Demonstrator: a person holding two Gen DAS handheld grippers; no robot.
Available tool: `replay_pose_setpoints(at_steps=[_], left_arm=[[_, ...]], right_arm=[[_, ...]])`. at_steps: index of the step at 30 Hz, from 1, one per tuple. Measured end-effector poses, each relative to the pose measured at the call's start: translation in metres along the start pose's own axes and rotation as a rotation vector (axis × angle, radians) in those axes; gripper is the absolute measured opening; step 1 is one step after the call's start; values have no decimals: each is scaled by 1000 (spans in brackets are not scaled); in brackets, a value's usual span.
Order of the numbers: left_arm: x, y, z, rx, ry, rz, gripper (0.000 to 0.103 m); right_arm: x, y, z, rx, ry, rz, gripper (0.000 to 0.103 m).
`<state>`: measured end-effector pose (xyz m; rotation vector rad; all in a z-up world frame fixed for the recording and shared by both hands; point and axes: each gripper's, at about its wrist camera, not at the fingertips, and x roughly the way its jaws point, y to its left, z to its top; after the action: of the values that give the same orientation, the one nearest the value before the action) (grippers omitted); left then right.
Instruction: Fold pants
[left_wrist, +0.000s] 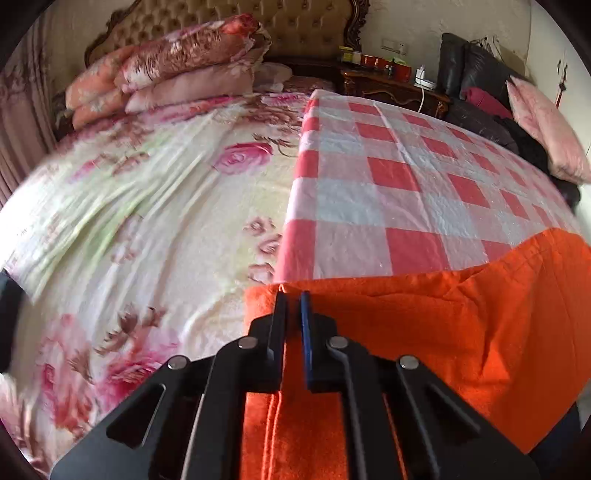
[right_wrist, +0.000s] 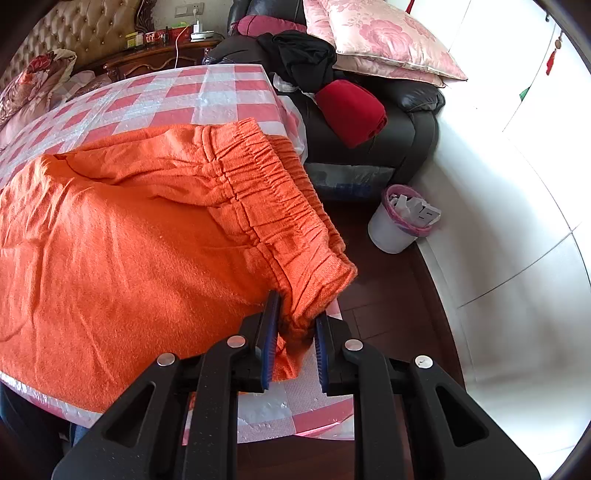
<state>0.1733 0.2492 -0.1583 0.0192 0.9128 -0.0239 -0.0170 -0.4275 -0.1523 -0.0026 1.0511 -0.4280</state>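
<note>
Orange pants (right_wrist: 129, 229) lie on a red-and-white checked table cover (right_wrist: 207, 96), with the elastic waistband (right_wrist: 280, 206) toward the table's right edge. My right gripper (right_wrist: 295, 325) is shut on the near corner of the waistband, which bunches between its blue pads (right_wrist: 269, 343). In the left wrist view the pants (left_wrist: 461, 325) hang over the near table edge. My left gripper (left_wrist: 294, 306) is shut on an edge of the orange fabric, which falls below its fingers. The checked cover (left_wrist: 388, 177) stretches beyond it.
A bed with a floral blanket (left_wrist: 147, 206) and stacked quilts (left_wrist: 177, 70) lies left of the table. A black leather sofa (right_wrist: 391, 125) with pink pillows (right_wrist: 384, 40) and clothes stands at the right. A white waste bin (right_wrist: 399, 221) sits on the dark floor. A nightstand (left_wrist: 391, 81) stands behind.
</note>
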Motion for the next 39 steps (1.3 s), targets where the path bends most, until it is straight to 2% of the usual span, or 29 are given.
replay_pose_setpoints(at_steps=[4, 7, 12, 13, 15, 17, 19, 21, 23, 28, 31, 35, 39], left_arm=[[-23, -3, 9, 28, -46, 70, 6], [-28, 18, 19, -65, -57, 64, 6], [8, 34, 17, -145, 29, 12, 6], [14, 35, 16, -164, 40, -2, 12], [15, 47, 13, -227, 40, 0, 18], [2, 57, 10, -269, 12, -12, 18], [-25, 71, -4, -338, -31, -19, 18], [-57, 78, -30, -396, -82, -67, 18], [-78, 78, -57, -435, -105, -103, 18], [-102, 60, -127, -529, -100, -142, 18], [-93, 43, -137, -520, -74, -157, 18], [-78, 38, -137, -543, -50, -138, 18], [-84, 41, -138, -543, -63, -103, 0]], right_arm=[[0, 0, 1, 2, 6, -3, 19], [-1, 1, 2, 6, 13, -14, 25], [-2, 8, 2, -15, 13, -39, 27], [-3, 8, 2, -15, 10, -47, 29], [-4, 6, 0, -15, 0, -89, 46], [-4, -2, 0, 10, -2, -97, 57], [-5, -11, 0, 56, -2, -67, 62], [-7, -17, -3, 100, -16, -34, 67], [-11, -17, -6, 120, -42, -42, 67], [-34, -2, -3, 126, -134, -77, 67], [-49, 8, 3, 104, -178, -82, 71], [-63, 14, 4, 80, -214, -78, 73], [-60, 9, 0, 93, -191, -86, 74]])
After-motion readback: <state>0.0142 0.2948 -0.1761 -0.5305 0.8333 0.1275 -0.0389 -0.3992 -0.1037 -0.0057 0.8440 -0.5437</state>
